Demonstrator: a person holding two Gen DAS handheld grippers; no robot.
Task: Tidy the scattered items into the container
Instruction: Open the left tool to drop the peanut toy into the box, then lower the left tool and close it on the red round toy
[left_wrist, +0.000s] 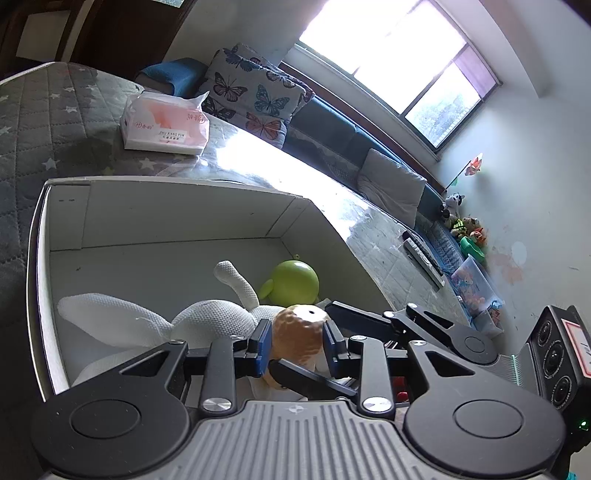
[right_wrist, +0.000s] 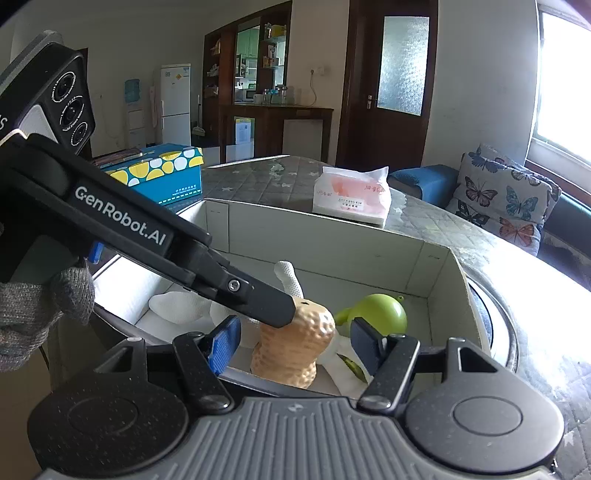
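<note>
The left gripper (left_wrist: 295, 345) has its blue pads clamped on the peanut-shaped toy (left_wrist: 297, 332), held over the near right part of the white cardboard box (left_wrist: 184, 214). The right gripper (right_wrist: 295, 341) hangs beside it, jaws apart and empty. Released here, the peanut could roll off the white plush toy (left_wrist: 207, 321) toward the green round toy (left_wrist: 293, 282), or snag a right finger

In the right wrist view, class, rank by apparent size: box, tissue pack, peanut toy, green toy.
1. box
2. and 3. tissue pack and peanut toy: about equal; the peanut is nearer, so unsure.
4. green toy
</note>
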